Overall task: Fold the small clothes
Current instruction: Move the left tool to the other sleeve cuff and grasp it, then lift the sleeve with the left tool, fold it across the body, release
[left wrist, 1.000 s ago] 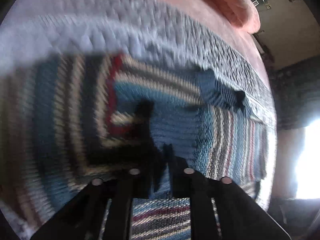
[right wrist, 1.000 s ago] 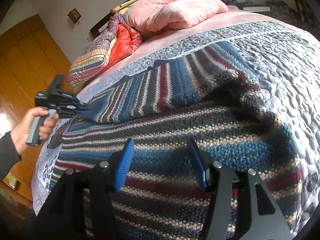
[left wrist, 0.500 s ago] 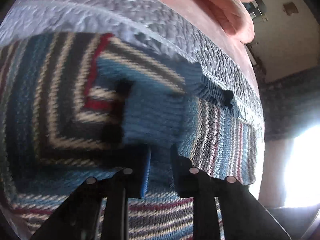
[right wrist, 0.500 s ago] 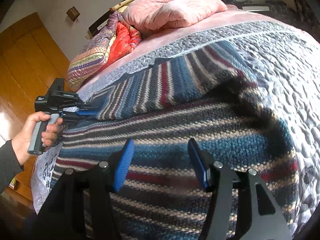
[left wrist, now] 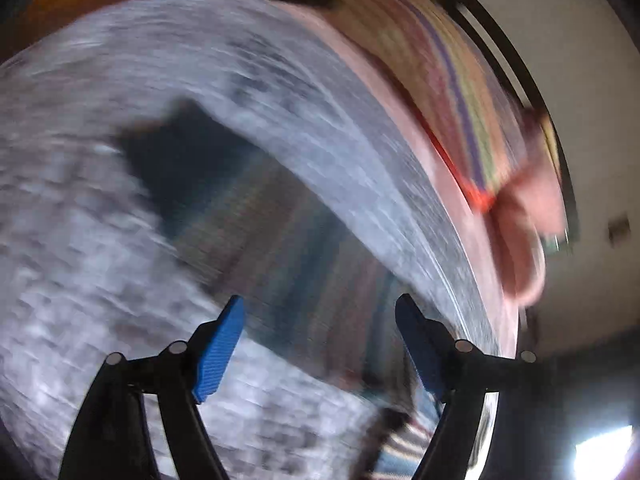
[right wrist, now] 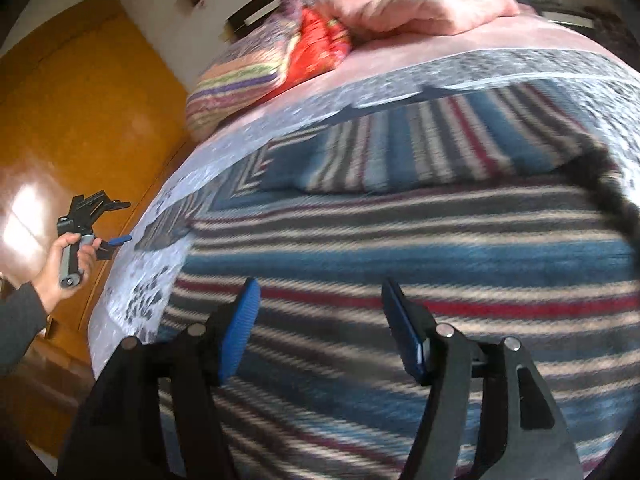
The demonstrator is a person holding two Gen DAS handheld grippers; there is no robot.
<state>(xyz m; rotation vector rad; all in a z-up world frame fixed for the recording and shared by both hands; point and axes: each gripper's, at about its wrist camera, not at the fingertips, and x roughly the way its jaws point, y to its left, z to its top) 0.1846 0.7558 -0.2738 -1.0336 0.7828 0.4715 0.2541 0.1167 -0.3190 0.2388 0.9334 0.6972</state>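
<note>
Your right tool (right wrist: 316,304) hangs open over the striped sweater (right wrist: 400,248), its two blue pads spread wide with nothing between them. The sweater lies spread across the grey quilt (right wrist: 280,128) on the bed, covering most of the near half, and one sleeve (right wrist: 400,148) is folded across the body toward the head of the bed. A dark patch sits at the sweater's right edge; what it is cannot be told.

Your left tool (right wrist: 114,224) is off the left side of the bed, just beside the quilt's edge, gripped upright in your hand (right wrist: 68,256) with a dark cuff (right wrist: 20,320) below it. From its own camera the left tool (left wrist: 320,312) is also open, pads well apart and empty. That view is heavily blurred: it shows the quilt (left wrist: 80,240) with a dark corner of the sweater (left wrist: 280,240) lying on it, and beyond that the pink sheet (left wrist: 420,132).

At the head of the bed lie a pink pillow (right wrist: 420,4) and a striped, red-sided pillow (right wrist: 260,68), touching one another. A wooden door (right wrist: 80,92) stands beyond the bed's left side.
</note>
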